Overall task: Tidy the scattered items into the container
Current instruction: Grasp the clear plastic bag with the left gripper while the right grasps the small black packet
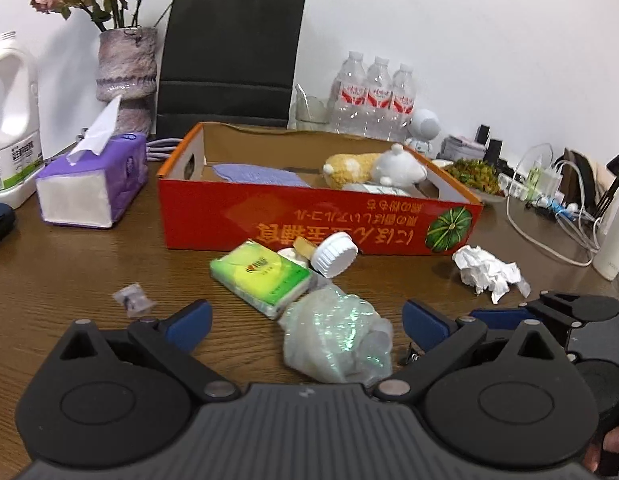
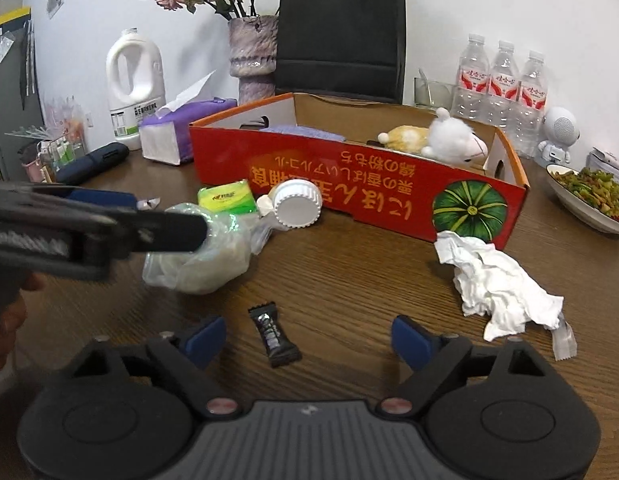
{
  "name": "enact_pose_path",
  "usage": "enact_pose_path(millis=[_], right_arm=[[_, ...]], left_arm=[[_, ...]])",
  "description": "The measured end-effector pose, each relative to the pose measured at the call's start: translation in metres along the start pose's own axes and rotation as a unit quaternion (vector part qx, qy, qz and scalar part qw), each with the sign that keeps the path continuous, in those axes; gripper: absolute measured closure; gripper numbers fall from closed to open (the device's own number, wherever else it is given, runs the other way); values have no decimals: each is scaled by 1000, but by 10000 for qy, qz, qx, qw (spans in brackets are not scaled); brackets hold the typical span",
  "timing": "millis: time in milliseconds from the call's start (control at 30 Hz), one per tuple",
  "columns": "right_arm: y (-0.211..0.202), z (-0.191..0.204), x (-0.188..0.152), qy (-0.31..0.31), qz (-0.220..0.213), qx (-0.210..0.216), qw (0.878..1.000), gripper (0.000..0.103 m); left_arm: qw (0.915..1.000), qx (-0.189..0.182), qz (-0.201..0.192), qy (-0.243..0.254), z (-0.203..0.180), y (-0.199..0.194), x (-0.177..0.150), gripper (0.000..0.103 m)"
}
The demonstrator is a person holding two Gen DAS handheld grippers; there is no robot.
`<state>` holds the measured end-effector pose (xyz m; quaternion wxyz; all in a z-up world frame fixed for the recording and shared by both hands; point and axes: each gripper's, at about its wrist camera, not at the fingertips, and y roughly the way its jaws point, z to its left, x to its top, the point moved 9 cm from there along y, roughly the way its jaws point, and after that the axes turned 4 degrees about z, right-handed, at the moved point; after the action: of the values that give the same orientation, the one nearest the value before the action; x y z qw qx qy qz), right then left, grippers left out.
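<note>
A red cardboard box point(image 1: 309, 222) point(image 2: 349, 188) stands on the wooden table and holds a purple cloth, a yellow plush and a white plush point(image 1: 401, 166). In front of it lie a green tissue pack point(image 1: 265, 276), a white cap point(image 1: 335, 255), a crumpled clear plastic bag point(image 1: 337, 340) point(image 2: 201, 252), crumpled white tissue point(image 1: 489, 272) point(image 2: 497, 280) and a small clear wrapper point(image 1: 133, 300). My left gripper point(image 1: 305, 322) is open, its fingers on either side of the plastic bag. My right gripper point(image 2: 307, 338) is open around a black candy wrapper point(image 2: 274, 334).
A purple tissue box point(image 1: 93, 186), a white jug point(image 1: 11, 120), a vase with dried flowers point(image 1: 127, 76), a black paper bag point(image 1: 229, 56) and water bottles point(image 1: 373, 96) stand behind the box. A dish of vegetables point(image 2: 589, 196) and cables point(image 1: 549, 204) are at right.
</note>
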<state>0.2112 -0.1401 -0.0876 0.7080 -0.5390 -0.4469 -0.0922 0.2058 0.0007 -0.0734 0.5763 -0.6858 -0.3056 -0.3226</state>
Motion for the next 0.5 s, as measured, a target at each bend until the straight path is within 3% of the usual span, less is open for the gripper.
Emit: enact_pose_path(millis=[200,300,367,433,500], right_arm=[[4,0,1,72,17,5,10000,23],[4,3,1,17,-40,-39,10000,36],[2,5,2,24,-89,-15,10000,60],[0,5,1,35,-108,-42,9999,74],[-3,4,0,47,-117,-31,9999,86]], left_arm=[[9997,172,159,94,-7,13,-7,0],[9991,368,196,115,-7,18,-9,2],[9989,379,260,45,-7,21,-11,16],[9989,335,339,-10,-7,24,-14,51],[9991,242,336,-22,-8,23,-18,55]])
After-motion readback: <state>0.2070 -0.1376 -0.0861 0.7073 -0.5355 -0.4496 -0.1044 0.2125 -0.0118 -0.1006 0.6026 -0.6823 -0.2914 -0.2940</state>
